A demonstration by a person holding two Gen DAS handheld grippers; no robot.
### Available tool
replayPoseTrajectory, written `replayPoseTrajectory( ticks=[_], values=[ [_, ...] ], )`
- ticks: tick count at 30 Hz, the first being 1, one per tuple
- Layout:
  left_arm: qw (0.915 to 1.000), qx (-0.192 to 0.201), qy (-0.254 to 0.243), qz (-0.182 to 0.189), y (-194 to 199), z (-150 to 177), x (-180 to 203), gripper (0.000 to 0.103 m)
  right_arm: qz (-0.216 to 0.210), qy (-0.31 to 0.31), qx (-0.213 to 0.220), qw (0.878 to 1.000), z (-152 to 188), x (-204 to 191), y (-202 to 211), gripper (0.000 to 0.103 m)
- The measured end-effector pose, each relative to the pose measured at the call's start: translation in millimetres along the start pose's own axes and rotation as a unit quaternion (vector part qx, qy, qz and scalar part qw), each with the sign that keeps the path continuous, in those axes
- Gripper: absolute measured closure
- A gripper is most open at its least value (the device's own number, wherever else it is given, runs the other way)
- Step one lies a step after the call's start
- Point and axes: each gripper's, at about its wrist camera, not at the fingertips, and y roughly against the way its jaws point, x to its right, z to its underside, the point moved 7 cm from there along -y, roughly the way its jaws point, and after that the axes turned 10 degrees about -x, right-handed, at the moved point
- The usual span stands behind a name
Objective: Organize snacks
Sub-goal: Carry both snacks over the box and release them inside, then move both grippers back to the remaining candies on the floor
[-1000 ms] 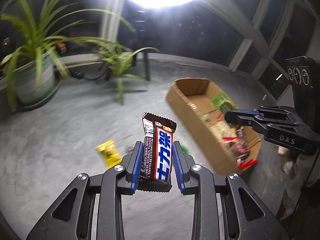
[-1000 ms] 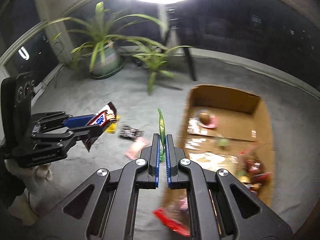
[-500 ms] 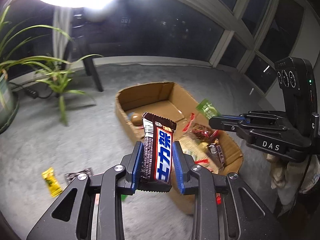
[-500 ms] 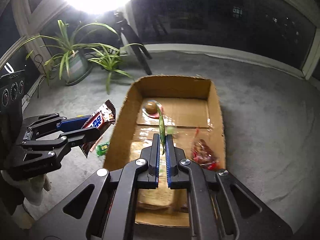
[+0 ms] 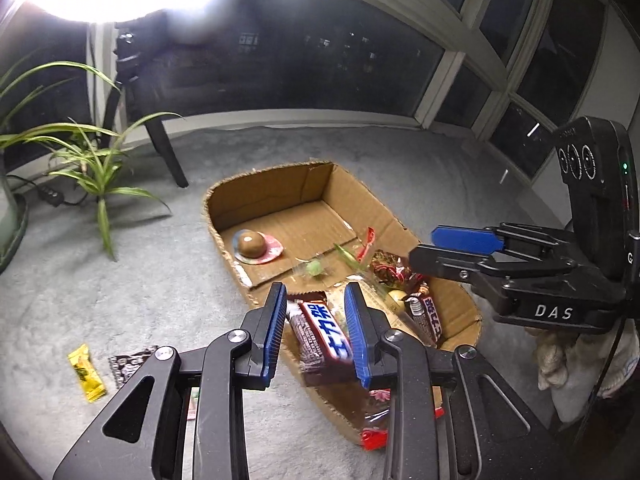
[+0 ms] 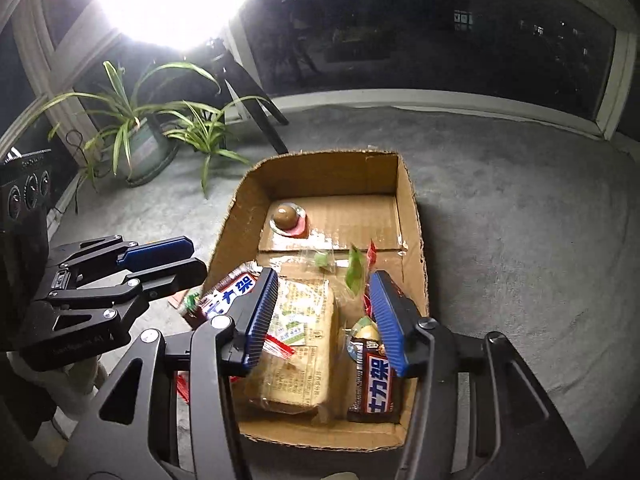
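Counts one chocolate bar point(image 5: 320, 340), tilted and blurred, between left gripper point(image 5: 314, 292) jaws set narrow, grip unclear; a second chocolate bar point(image 5: 426, 316) flat in the single cardboard box point(image 5: 272, 196). Finds right gripper point(image 6: 324, 276) jaws wide, just opening, one green packet point(image 6: 354, 274) loose between them, over the box.

Right gripper point(image 6: 324, 312) jaws have just been opening above the cardboard box point(image 6: 412, 216); a green wrapper point(image 6: 354, 270) sits loose between them, ungripped. Left gripper point(image 6: 176, 258) beside the box's left wall; Snickers bar point(image 6: 230, 288) blurred there. Cracker pack point(image 6: 300, 340) inside.
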Motion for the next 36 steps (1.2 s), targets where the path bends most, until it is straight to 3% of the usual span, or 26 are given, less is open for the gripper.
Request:
replayPoseTrajectory(
  ticks=[4,10,20,25,28,30,32,34,36],
  values=[
    [0.9999,0.006,0.011,-0.003,11,4,-12,0.075,-0.004,-0.002,0.011,1.0,0,-11,9,0.051],
    [0.9991,0.016,0.034,-0.022,36,18,-47,0.075,-0.008,-0.017,0.025,1.0,1,-30,19,0.023],
    [0.9933,0.008,0.098,-0.061,63,59,-130,0.075,-0.017,0.022,0.049,0.998,-2,-98,25,0.003],
    [0.9914,-0.007,0.107,-0.075,62,76,-154,0.075,-0.044,0.045,0.045,0.997,-6,-141,10,0.003],
    [0.9911,-0.018,0.105,-0.08,56,83,-162,0.075,-0.055,0.06,0.02,0.997,-7,-165,-11,0.004],
    [0.9915,-0.025,0.102,-0.077,51,86,-164,0.075,-0.052,0.062,0.001,0.997,-7,-174,-27,0.012],
    [0.9919,-0.028,0.1,-0.073,47,87,-165,0.075,-0.054,0.063,-0.024,0.996,-8,-182,-47,0.029],
    [0.9922,-0.028,0.102,-0.066,47,87,-167,0.075,-0.067,0.053,-0.045,0.995,-12,-184,-66,0.032],
    [0.9925,-0.033,0.102,-0.059,41,86,-166,0.075,-0.083,0.033,-0.067,0.994,-16,-182,-83,0.042]
  ],
)
